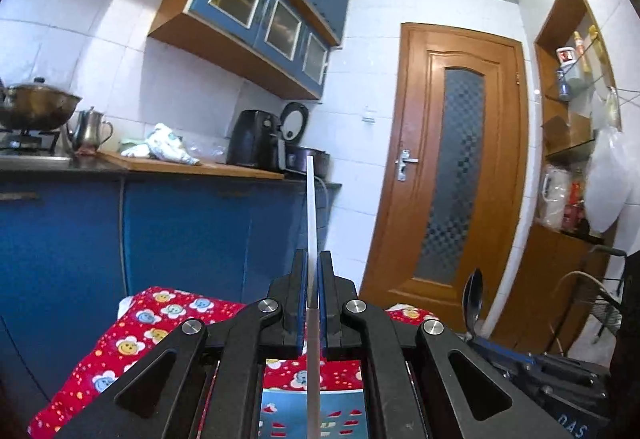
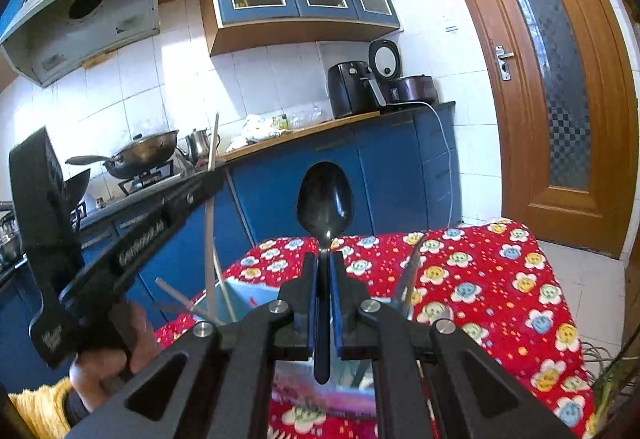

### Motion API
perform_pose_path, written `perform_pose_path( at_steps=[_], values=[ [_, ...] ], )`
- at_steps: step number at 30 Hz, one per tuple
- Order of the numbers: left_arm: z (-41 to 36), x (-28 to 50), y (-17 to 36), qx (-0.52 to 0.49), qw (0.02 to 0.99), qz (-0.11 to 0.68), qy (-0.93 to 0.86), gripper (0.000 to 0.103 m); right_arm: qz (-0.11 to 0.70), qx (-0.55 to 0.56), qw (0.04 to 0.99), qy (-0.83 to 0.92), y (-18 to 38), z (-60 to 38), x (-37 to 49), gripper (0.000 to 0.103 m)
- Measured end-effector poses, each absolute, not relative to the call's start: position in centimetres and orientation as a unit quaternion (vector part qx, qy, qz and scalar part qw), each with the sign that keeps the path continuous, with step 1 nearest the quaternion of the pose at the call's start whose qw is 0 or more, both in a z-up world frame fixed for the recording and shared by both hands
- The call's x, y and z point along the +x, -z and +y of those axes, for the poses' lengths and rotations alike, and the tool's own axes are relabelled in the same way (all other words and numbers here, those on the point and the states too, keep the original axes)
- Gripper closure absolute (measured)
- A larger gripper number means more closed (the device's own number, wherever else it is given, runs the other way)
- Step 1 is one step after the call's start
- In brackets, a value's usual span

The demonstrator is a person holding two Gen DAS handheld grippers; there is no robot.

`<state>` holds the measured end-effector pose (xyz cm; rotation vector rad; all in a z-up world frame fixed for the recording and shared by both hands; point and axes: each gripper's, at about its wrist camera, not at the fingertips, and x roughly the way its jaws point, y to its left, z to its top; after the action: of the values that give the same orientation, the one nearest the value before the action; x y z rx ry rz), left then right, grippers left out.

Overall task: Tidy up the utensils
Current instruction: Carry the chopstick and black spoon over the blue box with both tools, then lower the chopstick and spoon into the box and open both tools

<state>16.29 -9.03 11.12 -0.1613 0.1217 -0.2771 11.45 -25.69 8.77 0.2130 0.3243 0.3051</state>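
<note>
While both devices are being held above the red flower-print cloth (image 2: 480, 279) covering the bench, the left gripper (image 1: 313, 279) is pinching 1 pale chopstick (image 1: 311, 207) between its 2 fingers (image 1: 298, 279), which are pressing together on it; the stick is running straight forward and upward from the fingers, its tip showing against the dark appliances on the far counter (image 1: 200, 169). The right gripper (image 2: 325, 271) is likewise pinching the handle of 1 black spoon (image 2: 325, 195), its 2 fingers (image 2: 308, 279) closing tight on the neck, with the bowl standing upright ahead of them and the handle end trailing back beneath the mechanism. Below the right gripper, a pale blue container (image 2: 240, 295) is sitting on the cloth, holding several more chopsticks (image 2: 224, 291) that are leaning at angles. In the right wrist view, the left gripper (image 2: 214, 175) is appearing at the left edge, carried by a hand (image 2: 116, 355) with a yellow sleeve (image 2: 36, 411). In the left wrist view, the spoon (image 1: 473, 299) is showing at lower right, just beside the left device. A wooden door (image 1: 448, 167) is standing shut behind the bench.
</note>
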Motion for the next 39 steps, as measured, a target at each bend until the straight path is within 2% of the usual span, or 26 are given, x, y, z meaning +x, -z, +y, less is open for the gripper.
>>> perform_pose_path(
  at_steps=[8, 20, 21, 24, 25, 39],
  values=[
    [-9.2, 16.6, -9.4, -0.059, 0.988, 0.056, 0.130, 0.098, 0.142, 0.106, 0.972, -0.157, -7.1, -25.1, 13.7, 0.095],
    [-9.5, 16.6, -8.7, -0.053, 0.988, 0.065, 0.128, 0.096, 0.165, 0.088, 0.972, -0.140, -5.3, -24.7, 14.2, 0.095],
    [-9.6, 16.6, -8.8, -0.052, 0.988, 0.068, 0.131, 0.094, 0.167, 0.087, 0.972, -0.138, -5.3, -24.7, 14.2, 0.093],
    [-9.7, 16.4, -9.0, -0.052, 0.987, 0.070, 0.135, 0.088, 0.167, 0.096, 0.971, -0.141, -5.4, -24.8, 13.8, 0.073],
    [-9.7, 16.3, -9.1, -0.052, 0.987, 0.069, 0.134, 0.088, 0.165, 0.097, 0.971, -0.142, -5.5, -24.8, 13.7, 0.070],
    [-8.5, 14.1, -10.7, -0.055, 0.982, 0.102, 0.149, 0.087, 0.155, 0.097, 0.977, -0.115, -8.4, -25.1, 10.9, 0.068]
  ],
)
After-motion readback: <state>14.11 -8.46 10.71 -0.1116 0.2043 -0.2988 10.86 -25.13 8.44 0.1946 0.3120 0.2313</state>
